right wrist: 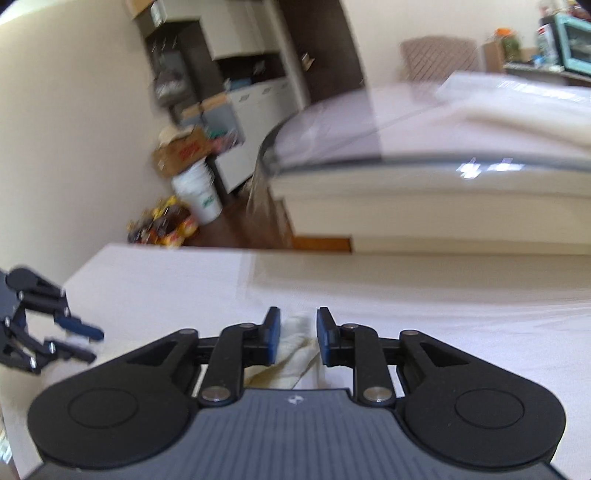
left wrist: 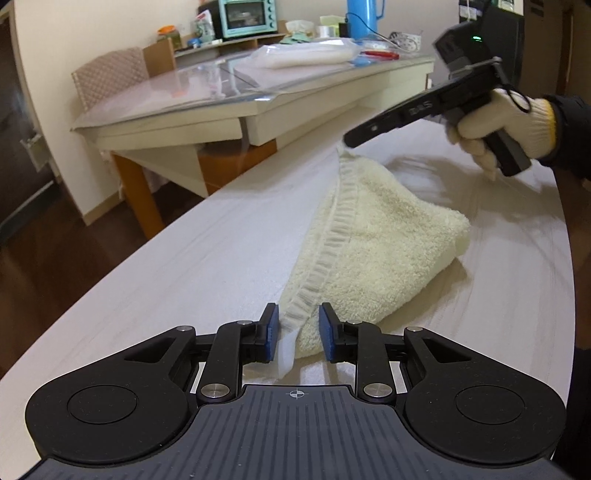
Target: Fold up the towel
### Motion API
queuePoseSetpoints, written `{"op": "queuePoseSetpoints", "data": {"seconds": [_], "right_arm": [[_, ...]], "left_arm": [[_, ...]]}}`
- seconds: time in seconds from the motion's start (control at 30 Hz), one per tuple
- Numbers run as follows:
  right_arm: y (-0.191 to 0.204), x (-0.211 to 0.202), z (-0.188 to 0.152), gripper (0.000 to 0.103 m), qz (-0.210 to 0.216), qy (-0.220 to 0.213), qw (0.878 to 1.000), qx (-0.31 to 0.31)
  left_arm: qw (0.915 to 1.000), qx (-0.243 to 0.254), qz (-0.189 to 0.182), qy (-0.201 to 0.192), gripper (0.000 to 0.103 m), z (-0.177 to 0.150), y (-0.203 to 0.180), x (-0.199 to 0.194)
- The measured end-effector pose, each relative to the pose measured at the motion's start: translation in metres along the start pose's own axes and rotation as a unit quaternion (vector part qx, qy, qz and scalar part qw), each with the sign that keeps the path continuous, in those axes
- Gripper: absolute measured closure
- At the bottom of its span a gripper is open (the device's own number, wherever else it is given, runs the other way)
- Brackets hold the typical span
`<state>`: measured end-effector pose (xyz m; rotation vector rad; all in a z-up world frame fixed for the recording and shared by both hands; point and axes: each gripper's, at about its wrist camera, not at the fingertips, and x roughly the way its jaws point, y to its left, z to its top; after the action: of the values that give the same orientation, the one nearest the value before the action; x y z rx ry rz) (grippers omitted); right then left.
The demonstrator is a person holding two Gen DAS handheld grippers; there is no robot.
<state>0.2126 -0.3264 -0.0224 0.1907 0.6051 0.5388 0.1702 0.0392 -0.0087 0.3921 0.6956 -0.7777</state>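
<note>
A cream towel (left wrist: 376, 236) lies folded into a thick wedge on the pale table (left wrist: 177, 266). Its ribbed hem runs from my left gripper (left wrist: 297, 330) up to my right gripper (left wrist: 345, 142). The near corner sits between the left jaws, which stand apart without pressing on it. The far corner is raised at the tip of the right gripper, which a gloved hand (left wrist: 495, 122) holds. In the right wrist view that corner of the towel (right wrist: 295, 343) leans on one pad of the right gripper (right wrist: 297, 334), and the other pad stands clear of it. The left gripper (right wrist: 94, 345) shows low at the left.
A glass-topped table (left wrist: 221, 96) stands beyond the work table, with a chair (left wrist: 110, 74), a teal oven (left wrist: 247, 16) and clutter on it. The work table's left edge (left wrist: 110, 295) drops to dark wood floor. A white bucket (right wrist: 199, 195) and boxes stand by the wall.
</note>
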Motion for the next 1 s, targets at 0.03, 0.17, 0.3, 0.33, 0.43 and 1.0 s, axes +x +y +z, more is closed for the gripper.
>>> {"op": "queuePoseSetpoints", "data": {"seconds": [0.03, 0.17, 0.3, 0.33, 0.43, 1.0], "right_arm": [[0.004, -0.01, -0.003, 0.078, 0.008, -0.008, 1.0, 0.007], [0.025, -0.038, -0.021, 0.077, 0.06, -0.015, 0.997, 0.036], [0.048, -0.054, -0.06, 0.066, 0.149, 0.009, 0.984, 0.094], [0.051, -0.054, -0.065, 0.064, 0.156, 0.013, 0.982, 0.102], [0.056, -0.054, -0.08, 0.063, 0.149, 0.03, 0.982, 0.112], [0.059, -0.076, -0.099, 0.102, 0.103, 0.07, 0.986, 0.109]], "left_arm": [[1.0, -0.004, 0.004, -0.008, 0.076, 0.001, 0.001, -0.004], [0.9997, -0.005, 0.007, -0.023, 0.077, 0.008, 0.002, -0.007], [0.9996, 0.01, 0.007, -0.024, 0.076, 0.011, -0.007, -0.001], [0.9995, 0.019, 0.009, -0.022, 0.076, 0.01, -0.011, 0.001], [0.9991, 0.037, 0.015, -0.012, 0.076, 0.008, -0.02, 0.007], [0.9985, 0.047, 0.028, 0.001, 0.075, 0.003, -0.019, 0.022]]}}
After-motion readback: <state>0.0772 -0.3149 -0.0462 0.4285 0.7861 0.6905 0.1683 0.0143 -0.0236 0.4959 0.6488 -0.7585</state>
